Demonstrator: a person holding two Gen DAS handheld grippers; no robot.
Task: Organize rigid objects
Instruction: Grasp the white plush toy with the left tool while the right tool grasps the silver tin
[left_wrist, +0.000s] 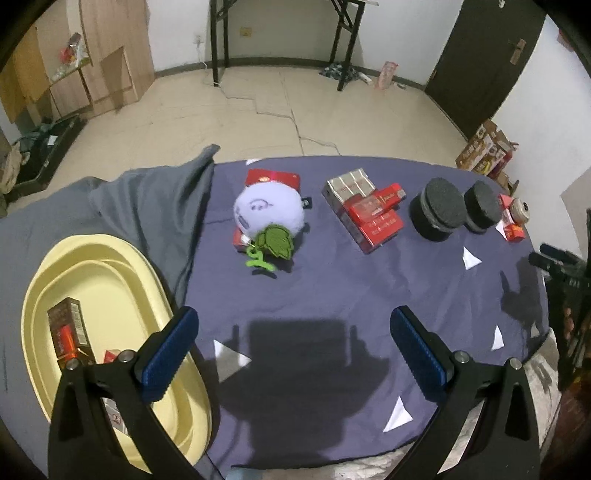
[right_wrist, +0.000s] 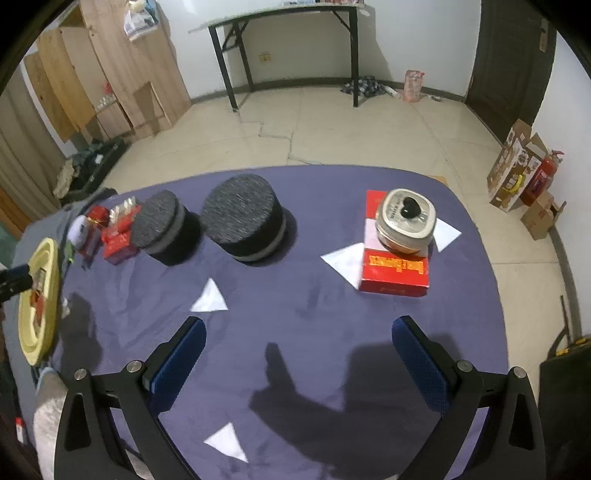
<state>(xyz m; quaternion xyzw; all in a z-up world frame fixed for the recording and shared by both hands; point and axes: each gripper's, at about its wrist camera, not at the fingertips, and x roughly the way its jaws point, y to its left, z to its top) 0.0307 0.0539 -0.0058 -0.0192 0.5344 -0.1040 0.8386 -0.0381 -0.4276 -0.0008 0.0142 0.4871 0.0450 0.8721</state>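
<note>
— Judging by looks, the red box (right_wrist: 395, 271) near the right edge of the surface (right_wrist: 295, 325) should be stiff card and light, though the metal tin (right_wrist: 405, 221) sitting on top of it adds weight and could slide off if the box is tipped.

— So where would you take hold?

— Across the box's two long sides, low down, keeping it level. Or lift the tin first, by its rounded sides; that smooth metal looks slippery, so squeeze it square on.

— And the stack of red packs (left_wrist: 371, 218)?

— It sits toward the far edge, on a silver-topped box (left_wrist: 347, 186), loosely piled and skewed. They look glossy and light, rigid enough to pinch across the narrow faces one at a time. The two dark round pads (left_wrist: 441, 208) to their right seem foam-like, likely to give under pressure.

— What about the plush?

— The white plush toy (left_wrist: 267, 210) with the green leaf tag (left_wrist: 275, 242) is soft, so I'd judge it is not part of this job; it rests on more red boxes near the far edge.

— Anything sorted already?

— A brown carton (left_wrist: 70, 328) lies in the yellow tray (left_wrist: 107, 258) at the left edge.

— And the tools?

— The left hand-held gripper (left_wrist: 293, 354) hangs spread wide and empty above the near edge; the right hand-held gripper (right_wrist: 299, 363) is likewise spread and grasping nothing, aimed toward the red box.
</note>
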